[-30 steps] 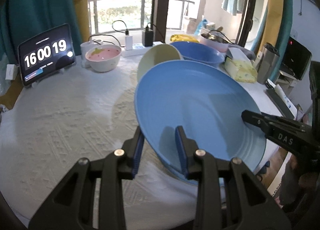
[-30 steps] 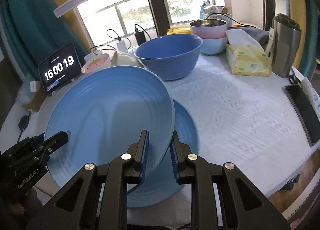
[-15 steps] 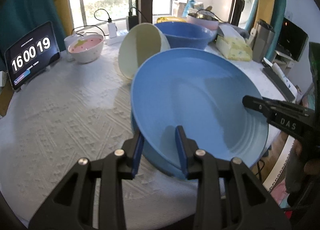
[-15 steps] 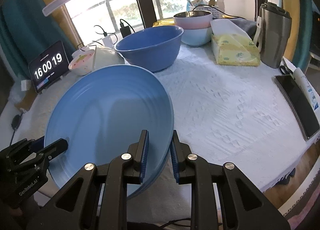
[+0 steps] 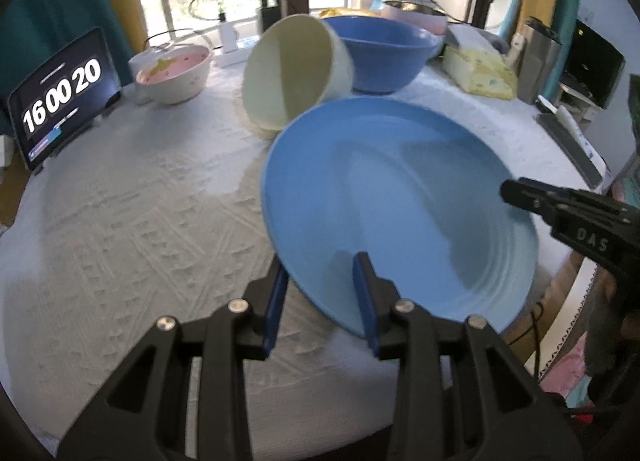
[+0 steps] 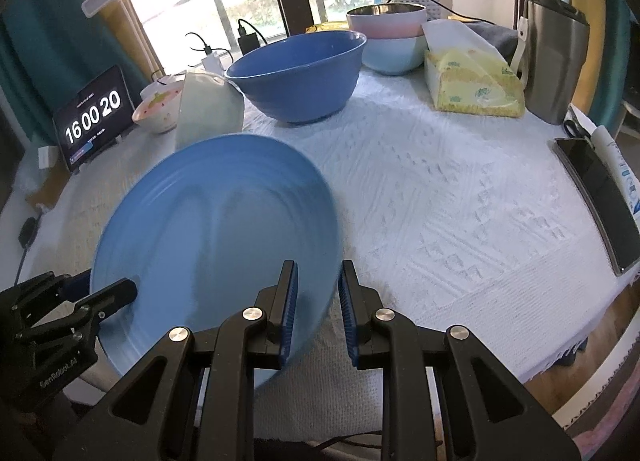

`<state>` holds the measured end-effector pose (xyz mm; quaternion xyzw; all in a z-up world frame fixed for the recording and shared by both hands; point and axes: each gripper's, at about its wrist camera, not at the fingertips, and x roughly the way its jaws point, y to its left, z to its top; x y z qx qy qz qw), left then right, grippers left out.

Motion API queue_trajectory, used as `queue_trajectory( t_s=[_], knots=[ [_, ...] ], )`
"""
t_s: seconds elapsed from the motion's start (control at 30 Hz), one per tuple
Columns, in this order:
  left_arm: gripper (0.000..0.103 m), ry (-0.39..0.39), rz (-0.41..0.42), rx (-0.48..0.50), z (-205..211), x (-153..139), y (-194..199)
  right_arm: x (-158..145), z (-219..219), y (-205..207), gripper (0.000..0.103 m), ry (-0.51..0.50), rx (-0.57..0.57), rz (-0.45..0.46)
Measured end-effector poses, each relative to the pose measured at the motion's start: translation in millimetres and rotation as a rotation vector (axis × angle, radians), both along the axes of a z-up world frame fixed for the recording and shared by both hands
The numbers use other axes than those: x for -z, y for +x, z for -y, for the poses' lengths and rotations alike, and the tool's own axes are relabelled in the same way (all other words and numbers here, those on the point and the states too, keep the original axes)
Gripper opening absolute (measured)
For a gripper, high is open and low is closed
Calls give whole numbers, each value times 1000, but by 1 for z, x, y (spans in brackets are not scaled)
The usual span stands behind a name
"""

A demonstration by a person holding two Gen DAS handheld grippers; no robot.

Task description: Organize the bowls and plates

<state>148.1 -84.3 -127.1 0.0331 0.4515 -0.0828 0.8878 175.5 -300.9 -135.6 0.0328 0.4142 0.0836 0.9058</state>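
A wide blue plate [image 5: 400, 213] [image 6: 216, 221] lies low over the white tablecloth, still slightly tilted. My left gripper [image 5: 320, 267] has the plate's near-left rim between its blue pads, and its jaws are opening slightly while the pads still touch the rim. The right gripper [image 6: 318, 265] is shut on the plate's right rim. Each gripper shows in the other's view: the right gripper's tip [image 5: 520, 191] and the left gripper's tip [image 6: 120, 289]. A second blue plate seen earlier underneath is hidden.
Behind the plate a cream bowl [image 5: 288, 73] leans on its side against a big blue bowl [image 6: 296, 73]. A pink-lined bowl [image 5: 172, 73] and a tablet clock [image 5: 60, 93] stand at the left. Stacked pastel bowls [image 6: 388, 37], a tissue pack [image 6: 472, 89], a flask [image 6: 556, 57] and a phone [image 6: 596, 197] are at the right.
Both grippers have brought the blue plate down and flatter. It now covers the second blue plate that showed beneath it a second ago.
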Motion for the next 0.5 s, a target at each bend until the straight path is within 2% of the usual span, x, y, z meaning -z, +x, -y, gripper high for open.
queue_trajectory(
  t_s=[0.33, 0.5],
  knots=[
    [35, 2, 10, -8, -8, 0, 1, 1, 4, 7, 23, -3, 20, -11],
    [35, -19, 49, -74, -22, -7, 6, 1, 7, 9, 24, 7, 32, -12]
  ],
)
